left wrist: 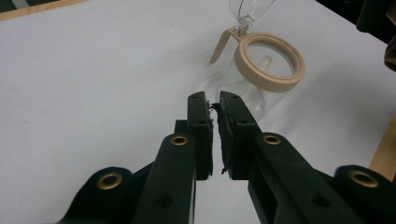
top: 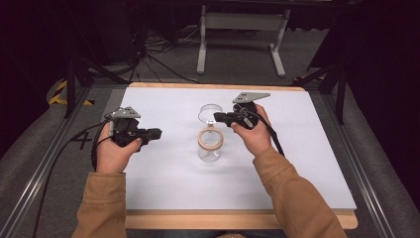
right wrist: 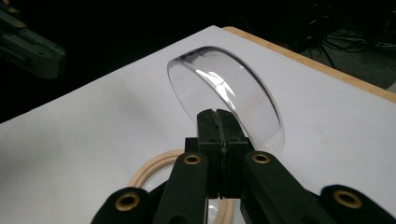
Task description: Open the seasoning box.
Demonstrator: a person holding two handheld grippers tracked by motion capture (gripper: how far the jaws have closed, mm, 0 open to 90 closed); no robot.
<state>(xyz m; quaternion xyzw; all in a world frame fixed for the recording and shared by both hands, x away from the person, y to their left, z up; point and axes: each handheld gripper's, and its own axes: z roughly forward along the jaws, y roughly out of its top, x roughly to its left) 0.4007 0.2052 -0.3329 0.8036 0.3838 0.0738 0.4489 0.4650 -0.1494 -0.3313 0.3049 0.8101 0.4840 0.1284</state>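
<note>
Jar point(top: 209, 144) near the middle of the desk point(top: 163, 183), well clear of every edge, with bare white surface all round. It is clear, with a tan rim and its clear lid point(top: 210, 113) swung up and open. Right gripper point(top: 218, 118), jaws closed on the lid's edge. Left gripper point(top: 157, 133), left of the jaws, jaws nearly together, holding nothing.

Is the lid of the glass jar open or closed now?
Open. The clear lid stands tilted up off the jar's beige rim, pinched by the right claw.
</note>
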